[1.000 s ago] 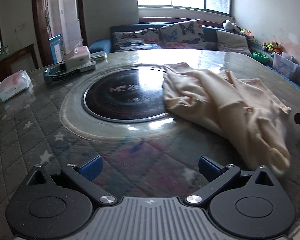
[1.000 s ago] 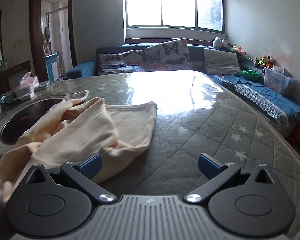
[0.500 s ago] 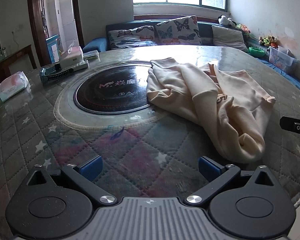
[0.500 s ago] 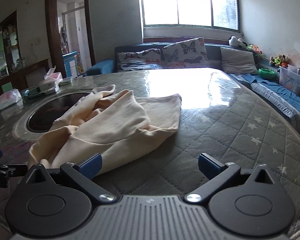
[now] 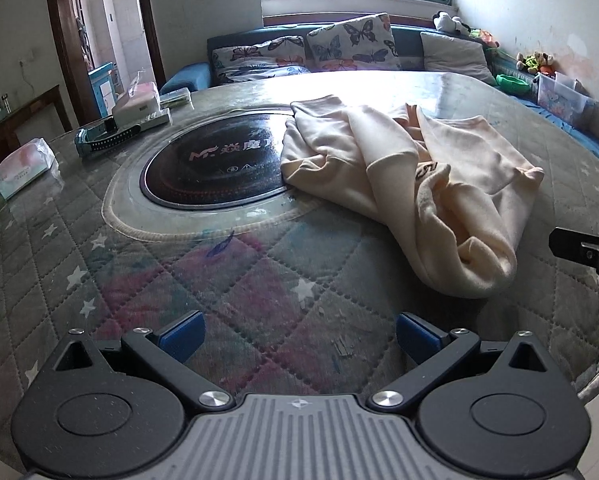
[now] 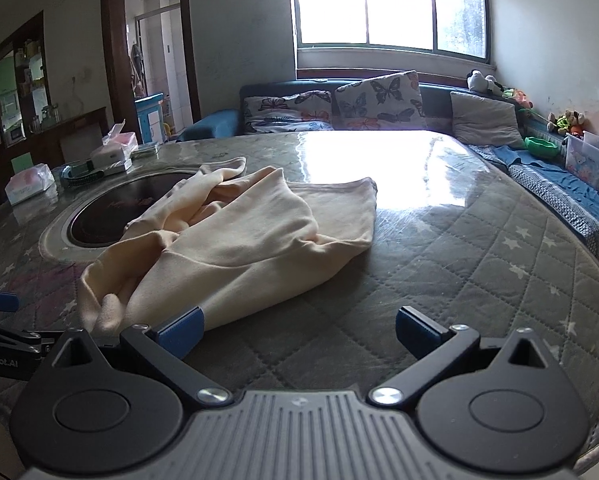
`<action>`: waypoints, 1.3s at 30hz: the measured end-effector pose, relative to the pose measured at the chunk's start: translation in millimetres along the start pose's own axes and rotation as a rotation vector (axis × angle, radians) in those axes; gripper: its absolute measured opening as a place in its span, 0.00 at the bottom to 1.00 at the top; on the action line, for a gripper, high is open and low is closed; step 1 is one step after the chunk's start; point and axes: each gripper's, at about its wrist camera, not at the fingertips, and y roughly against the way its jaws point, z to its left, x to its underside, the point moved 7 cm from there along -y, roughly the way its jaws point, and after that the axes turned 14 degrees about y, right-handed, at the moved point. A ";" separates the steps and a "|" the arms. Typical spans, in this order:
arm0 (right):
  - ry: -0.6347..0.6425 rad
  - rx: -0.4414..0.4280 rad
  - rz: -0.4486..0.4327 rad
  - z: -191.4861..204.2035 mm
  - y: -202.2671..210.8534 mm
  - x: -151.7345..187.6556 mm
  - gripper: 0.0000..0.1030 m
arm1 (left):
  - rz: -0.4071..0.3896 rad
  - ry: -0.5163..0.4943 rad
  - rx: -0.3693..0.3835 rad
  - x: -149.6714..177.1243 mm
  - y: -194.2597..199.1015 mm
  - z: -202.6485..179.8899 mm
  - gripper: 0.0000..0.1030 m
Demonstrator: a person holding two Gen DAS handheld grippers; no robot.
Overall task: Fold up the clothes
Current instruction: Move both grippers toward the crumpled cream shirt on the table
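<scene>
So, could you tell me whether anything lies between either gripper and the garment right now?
Nothing visible does. The left gripper has only bare table cover between it and the cream garment, which lies ahead to its right. The right gripper is open, its left finger at the garment's near edge.

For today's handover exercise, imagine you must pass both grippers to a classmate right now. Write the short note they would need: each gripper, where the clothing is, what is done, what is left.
Left gripper: open, holding nothing, over bare table in front of the garment.
Right gripper: open, holding nothing, its left finger at the garment's near edge.
Cream garment: lies crumpled in a heap on the quilted table, one end overlapping the round black cooktop.
Done: no folds yet; nothing is gripped.
Left: probably spread the garment flat, then fold it.
</scene>
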 end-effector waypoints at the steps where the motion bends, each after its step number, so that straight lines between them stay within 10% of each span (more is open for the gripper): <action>1: 0.002 -0.001 0.002 1.0 0.1 0.3 1.00 | 0.000 0.000 0.001 0.3 0.6 -0.4 1.00; 39: 0.030 -0.026 0.008 11.1 14.1 -5.2 0.92 | 0.007 -0.037 0.003 3.0 13.7 -18.5 1.00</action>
